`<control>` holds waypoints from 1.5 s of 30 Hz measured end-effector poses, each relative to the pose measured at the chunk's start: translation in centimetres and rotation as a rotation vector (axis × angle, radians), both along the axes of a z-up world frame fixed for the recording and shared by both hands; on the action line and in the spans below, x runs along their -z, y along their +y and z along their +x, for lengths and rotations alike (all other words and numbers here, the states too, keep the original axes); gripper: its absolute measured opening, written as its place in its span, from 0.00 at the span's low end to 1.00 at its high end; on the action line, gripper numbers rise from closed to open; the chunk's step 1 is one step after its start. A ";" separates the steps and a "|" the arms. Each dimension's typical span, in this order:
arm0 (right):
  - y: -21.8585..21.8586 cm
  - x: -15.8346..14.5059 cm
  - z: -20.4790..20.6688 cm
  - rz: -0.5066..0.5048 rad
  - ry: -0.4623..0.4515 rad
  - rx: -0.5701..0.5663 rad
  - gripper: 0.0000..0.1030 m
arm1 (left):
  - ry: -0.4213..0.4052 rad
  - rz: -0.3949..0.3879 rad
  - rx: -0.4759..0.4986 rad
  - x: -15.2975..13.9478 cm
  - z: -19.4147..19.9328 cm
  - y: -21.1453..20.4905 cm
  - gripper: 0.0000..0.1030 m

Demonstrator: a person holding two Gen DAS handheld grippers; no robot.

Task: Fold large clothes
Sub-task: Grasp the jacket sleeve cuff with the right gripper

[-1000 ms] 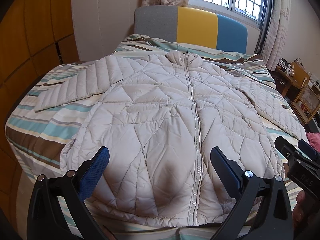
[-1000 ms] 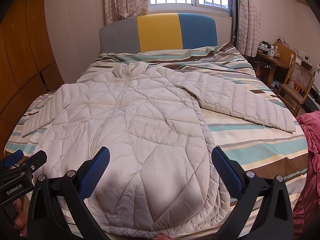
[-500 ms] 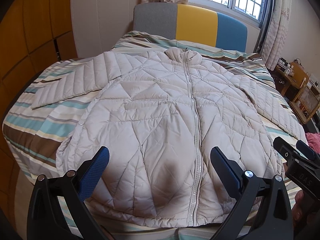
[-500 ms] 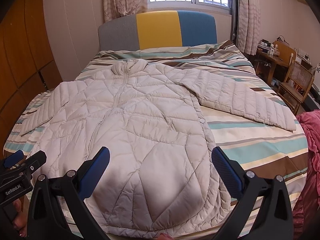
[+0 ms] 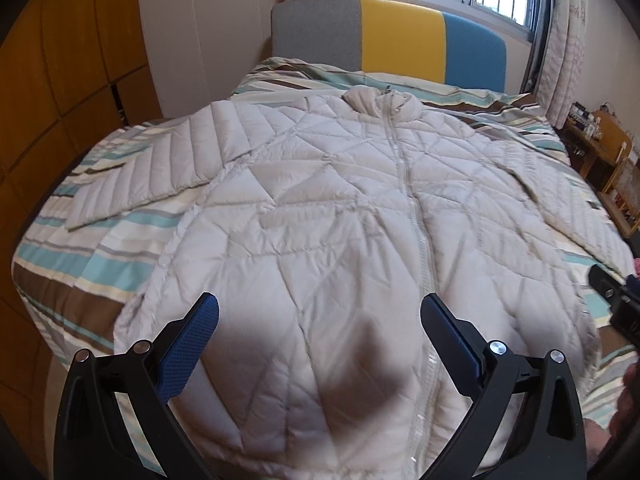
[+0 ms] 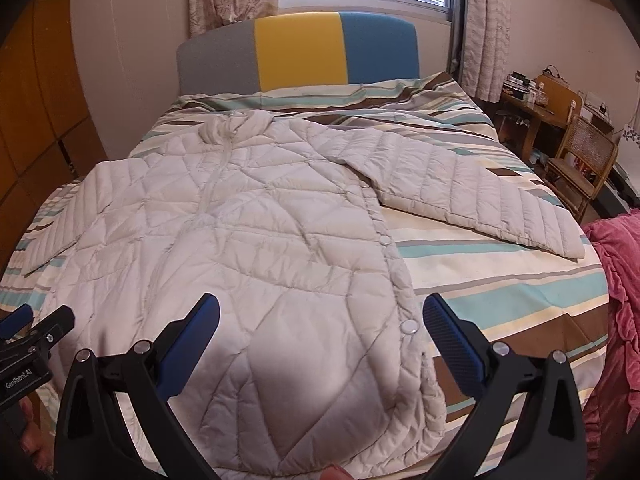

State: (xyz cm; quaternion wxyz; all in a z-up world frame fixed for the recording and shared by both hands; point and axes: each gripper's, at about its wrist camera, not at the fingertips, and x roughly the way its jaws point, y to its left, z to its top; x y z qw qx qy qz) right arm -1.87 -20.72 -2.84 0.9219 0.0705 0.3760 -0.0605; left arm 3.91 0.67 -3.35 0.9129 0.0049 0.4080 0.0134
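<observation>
While the left wrist view is compared with the frame a second ago, the jacket (image 5: 320, 248) is seen larger and nearer, so the left gripper (image 5: 318, 328) has been brought forward over the hem. Its jaws are spread wide and nothing is held between them; the blue pads (image 5: 188, 344) hang above the lower front, to either side of the zip (image 5: 416, 240). The jacket is laid flat, front up and zipped, on the striped bed (image 5: 88, 264), collar toward the headboard (image 5: 384, 40). One sleeve (image 5: 156, 172) is stretched out to the left. At the right edge, part of the right gripper (image 5: 616, 312) is caught, blurred.

From the right wrist view, the jacket (image 6: 248, 264) is likewise shown closer than before. The right gripper (image 6: 320, 332) is held wide, empty, above the hem's right corner, and its right pad is set over bare bedding. Snap buttons (image 6: 409, 326) along the side seam are shown only here, as are the other sleeve (image 6: 472, 196), laid out full length toward a pink blanket (image 6: 616, 280), and a chair (image 6: 580, 160) by the wall. The left gripper (image 6: 28, 344) is glimpsed at the left edge, a hand below it.
</observation>
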 end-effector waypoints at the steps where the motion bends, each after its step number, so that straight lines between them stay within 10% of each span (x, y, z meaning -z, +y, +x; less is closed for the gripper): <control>1: -0.5 0.3 0.4 -0.010 0.005 0.021 0.98 | -0.004 0.002 0.000 0.1 0.4 0.2 0.97; 11: -7.1 3.6 4.1 0.109 0.012 0.012 0.98 | -0.058 0.122 -0.049 1.5 7.5 3.5 0.97; 20: -20.6 6.2 7.8 -0.077 0.100 0.455 0.98 | 0.015 0.154 -0.128 4.8 15.0 7.8 0.97; 31: -32.2 11.4 8.7 0.067 0.170 0.789 0.91 | 0.034 0.131 -0.170 8.9 16.8 9.8 0.97; 40: -28.7 10.7 12.1 -0.010 0.157 0.646 0.15 | 0.050 0.074 -0.169 9.7 17.1 10.4 0.97; 45: -26.6 9.3 13.1 -0.036 0.096 0.612 0.09 | 0.037 0.079 -0.176 9.7 17.0 10.2 0.97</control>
